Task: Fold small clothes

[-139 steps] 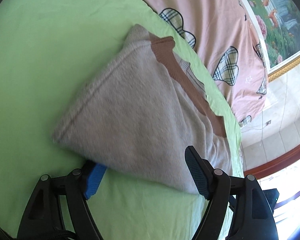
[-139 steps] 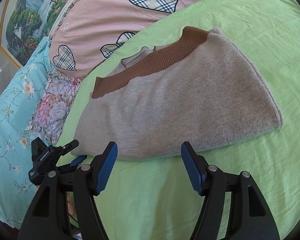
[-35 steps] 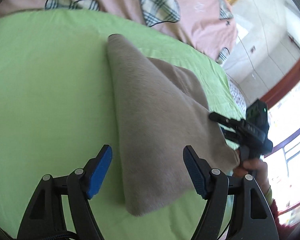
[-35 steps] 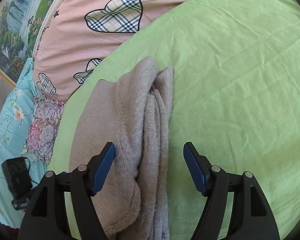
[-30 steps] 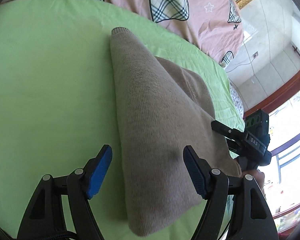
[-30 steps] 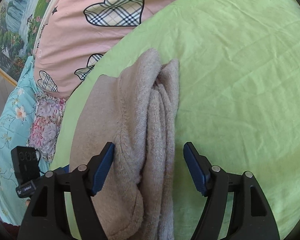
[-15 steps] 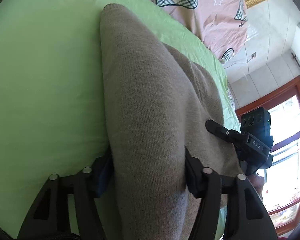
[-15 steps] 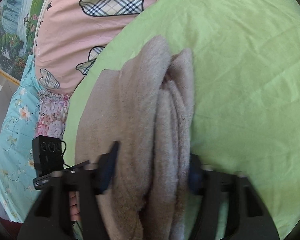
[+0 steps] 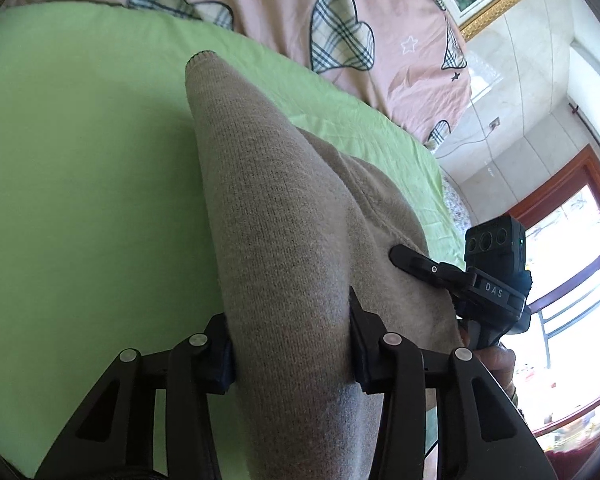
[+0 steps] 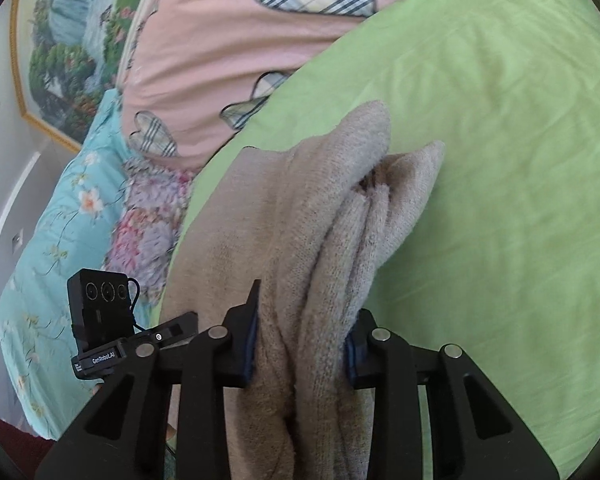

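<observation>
Sweater (image 9: pixel 284 240), centre frame on green sheet (image 9: pixel 80 200), now pinched both ends: left gripper (image 9: pixel 290 354) & right gripper (image 10: pixel 300 344) were apart 1 s ago, now clamped on folded bundle. Prob. ready to lift/move.

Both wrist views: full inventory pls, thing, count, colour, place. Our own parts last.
sweater: 1, beige knit, folded into a thick bundle on the sheet, clamped at both near ends
sheet: 1, light green, covers the bed under the sweater
quilt: 1, pink with plaid hearts, beyond the sheet
floral bedding: teal and pink-purple flowers, past the sheet's edge in the right wrist view
painting: 1, landscape in gold frame, on the wall
window: 1, red-brown frame, far right of the left wrist view
left gripper: 1, black, shut on the sweater
right gripper: 1, black with blue pads, shut on the sweater's layered edge
hand: 1, holding the right gripper's handle
</observation>
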Available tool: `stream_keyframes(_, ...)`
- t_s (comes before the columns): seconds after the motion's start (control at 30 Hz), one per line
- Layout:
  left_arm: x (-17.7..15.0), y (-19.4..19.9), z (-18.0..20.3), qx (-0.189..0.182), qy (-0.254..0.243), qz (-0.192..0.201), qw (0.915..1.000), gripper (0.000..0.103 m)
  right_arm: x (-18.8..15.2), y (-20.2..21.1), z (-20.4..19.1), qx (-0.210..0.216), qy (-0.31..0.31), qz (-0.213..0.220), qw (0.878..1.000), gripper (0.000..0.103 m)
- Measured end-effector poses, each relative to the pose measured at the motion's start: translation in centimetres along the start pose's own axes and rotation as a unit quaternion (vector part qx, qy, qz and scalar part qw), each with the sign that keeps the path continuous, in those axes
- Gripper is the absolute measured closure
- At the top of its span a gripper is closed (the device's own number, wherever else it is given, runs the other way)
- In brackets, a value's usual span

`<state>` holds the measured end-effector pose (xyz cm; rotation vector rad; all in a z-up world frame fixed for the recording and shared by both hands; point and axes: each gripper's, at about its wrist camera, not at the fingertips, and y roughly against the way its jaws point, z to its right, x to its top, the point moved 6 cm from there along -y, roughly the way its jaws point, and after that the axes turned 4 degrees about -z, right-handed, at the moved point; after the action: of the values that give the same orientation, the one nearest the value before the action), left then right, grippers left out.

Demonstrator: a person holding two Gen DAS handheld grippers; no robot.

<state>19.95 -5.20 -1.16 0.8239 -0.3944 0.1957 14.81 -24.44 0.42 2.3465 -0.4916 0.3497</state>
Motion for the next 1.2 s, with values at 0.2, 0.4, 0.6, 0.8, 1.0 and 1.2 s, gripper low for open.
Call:
stream_keyframes(0.2,-3.3,5.7,-3.5,0.039,0.009,0.032,0.9987,0.059,-2.5,-4.7,-4.0,0.038,0.025,-0.035,0.998,0.069)
stream_keyframes(0.4,-6.0,8.0,-6.5,0.056,0.025,0.042,0.9972,0.059,-4.2,-7.9,-6.1,0.044,0.04,-0.061,0.996,0.069)
stream_keyframes(0.6,-7.6,6.3,-8.2,0.073,0.028,0.035,0.9963,0.055,-5.0,-9.3,-4.6,0.013,0.034,-0.071,0.997,0.069)
stream_keyframes(0.8,-8.2,5.9,-9.3,0.056,0.05,0.027,0.9969,0.042,-5.4,-9.4,-3.2,0.013,0.017,-0.073,0.997,0.063)
stream_keyframes(1.0,-7.5,7.2,-9.9,0.041,0.061,0.016,0.9972,0.036,-4.5,-7.6,-2.8,-0.024,0.017,-0.062,0.998,0.042)
stream_keyframes(1.2,-3.6,7.5,-11.2,0.071,0.073,0.02,0.9946,0.032,-0.7,-4.6,-3.0,-0.061,0.031,-0.002,0.998,0.041)
